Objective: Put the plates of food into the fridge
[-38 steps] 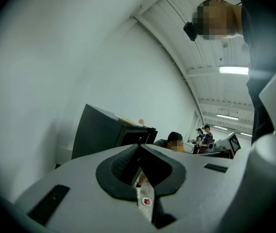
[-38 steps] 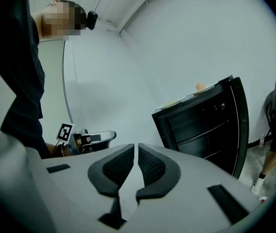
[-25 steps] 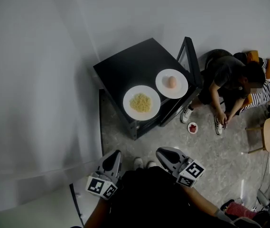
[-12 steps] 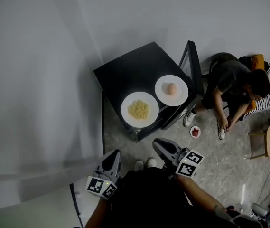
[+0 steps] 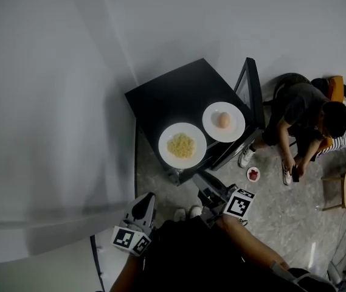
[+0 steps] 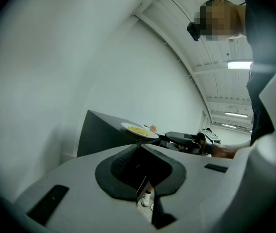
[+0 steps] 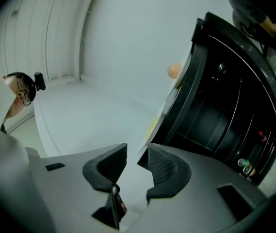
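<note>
A small black fridge (image 5: 173, 99) is standing on the floor by a white wall, and its door (image 5: 253, 93) is hanging open on the right. 2 white plates are sitting on top of the fridge, not inside it. The near plate (image 5: 166, 143) is carrying yellow food (image 5: 181, 145), and the far plate (image 5: 211, 124) is carrying 1 egg (image 5: 224, 120). The 2 plates are lying just beside each other. The right gripper (image 5: 201, 176) is reaching toward the near plate, and its tip is hanging close to that plate's front rim. Its fingers (image 7: 109, 163) have just been opening and are standing apart now, pressing on nothing. In the right gripper view the plate's thin rim is showing right at the gap (I cannot tell if it is already inside). The left gripper (image 5: 148, 198) is hanging lower in the head view, well apart from the plates. Its fingers (image 6: 121, 163) are standing apart too, holding nothing, and only a shoe is showing through the gap. Another person (image 5: 303, 111) is sitting low beside the open door, and a small dish (image 5: 253, 174) with something red is lying on the floor near that person's feet.
</note>
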Available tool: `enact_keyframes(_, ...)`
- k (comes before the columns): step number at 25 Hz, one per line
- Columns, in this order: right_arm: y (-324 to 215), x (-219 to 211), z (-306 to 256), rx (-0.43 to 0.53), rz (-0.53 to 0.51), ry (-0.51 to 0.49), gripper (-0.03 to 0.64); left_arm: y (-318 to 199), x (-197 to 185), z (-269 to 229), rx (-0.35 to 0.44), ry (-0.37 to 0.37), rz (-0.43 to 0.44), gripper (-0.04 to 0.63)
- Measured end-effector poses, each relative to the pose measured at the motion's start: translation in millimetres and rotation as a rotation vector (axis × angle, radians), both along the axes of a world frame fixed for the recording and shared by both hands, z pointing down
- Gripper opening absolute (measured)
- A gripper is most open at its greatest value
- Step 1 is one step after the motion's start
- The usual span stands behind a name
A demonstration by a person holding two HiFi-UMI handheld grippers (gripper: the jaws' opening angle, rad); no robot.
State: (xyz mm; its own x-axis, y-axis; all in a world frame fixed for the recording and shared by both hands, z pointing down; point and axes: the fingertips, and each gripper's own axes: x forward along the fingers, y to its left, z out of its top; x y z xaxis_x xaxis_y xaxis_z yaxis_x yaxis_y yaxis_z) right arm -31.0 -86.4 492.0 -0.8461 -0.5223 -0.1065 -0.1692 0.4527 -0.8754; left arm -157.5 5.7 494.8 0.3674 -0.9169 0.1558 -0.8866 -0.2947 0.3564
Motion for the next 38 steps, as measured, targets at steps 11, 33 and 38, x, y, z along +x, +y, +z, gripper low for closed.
enact_keyframes(11,-26.2,-6.3,5.5,-0.143,0.045,-0.119,0.141,-3.3,-2.3,1.6,-0.013,-0.023,-0.024,0.029)
enact_keyframes(33,-35.6,-6.6,11.3,-0.376,0.051,-0.262,0.066,-6.0,-5.8,2.5,-0.014,-0.019,-0.024,0.029)
enact_keyframes(38,-9.7,6.9,0.3,-0.377,0.025,-0.291,0.055,5.7,6.0,-1.3,-0.013,-0.013,-0.005,0.029)
